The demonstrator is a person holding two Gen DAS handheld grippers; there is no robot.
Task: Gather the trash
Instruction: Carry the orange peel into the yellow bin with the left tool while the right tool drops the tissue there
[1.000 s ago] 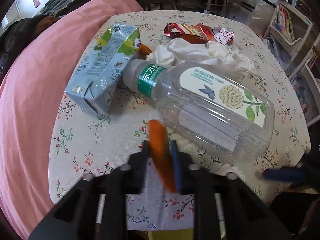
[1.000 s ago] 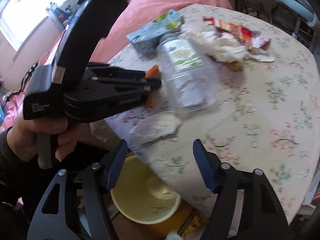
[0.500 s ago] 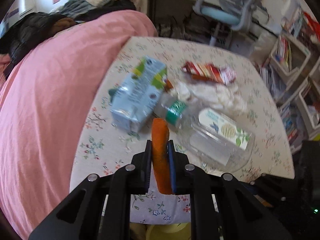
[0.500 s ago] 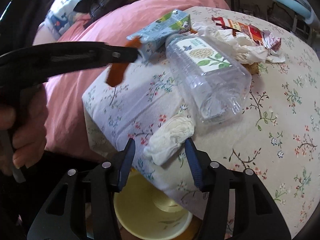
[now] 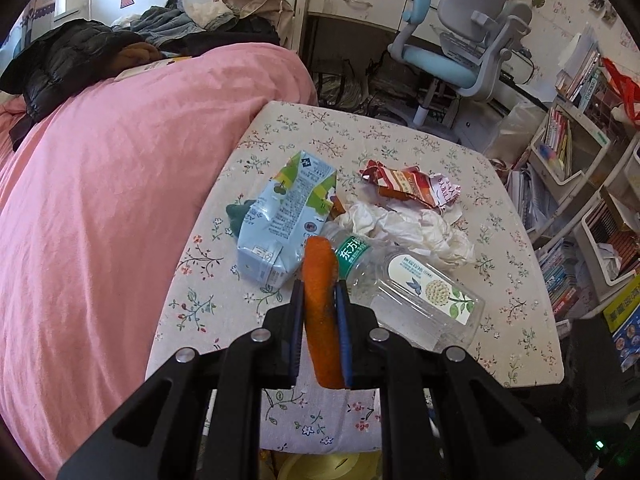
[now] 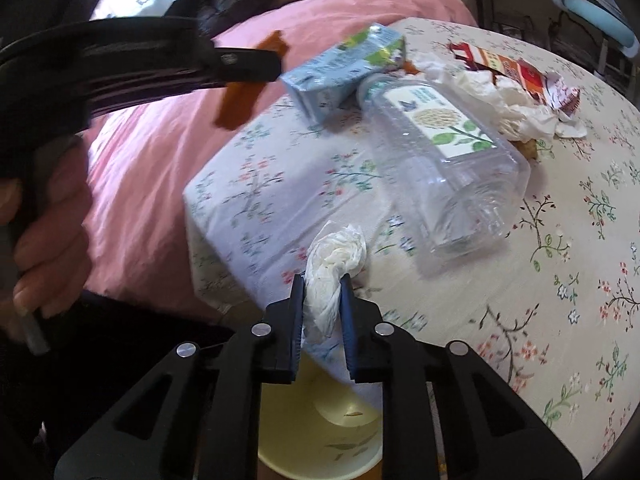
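Right hand-held gripper (image 6: 323, 294), its jaws just closing, pinches a soft crumpled tissue wad (image 6: 334, 268) at the table (image 6: 560, 320) edge; lift it clear before moving over the pale yellow bin (image 6: 316, 432) just below. Left hand-held gripper (image 5: 320, 300) clenches a limp orange peel strip (image 5: 320, 300).

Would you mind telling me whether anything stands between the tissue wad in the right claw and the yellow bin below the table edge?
Nothing visible does. The right claw pinches the tissue wad at the table's edge, and the yellow bin sits open directly beneath.
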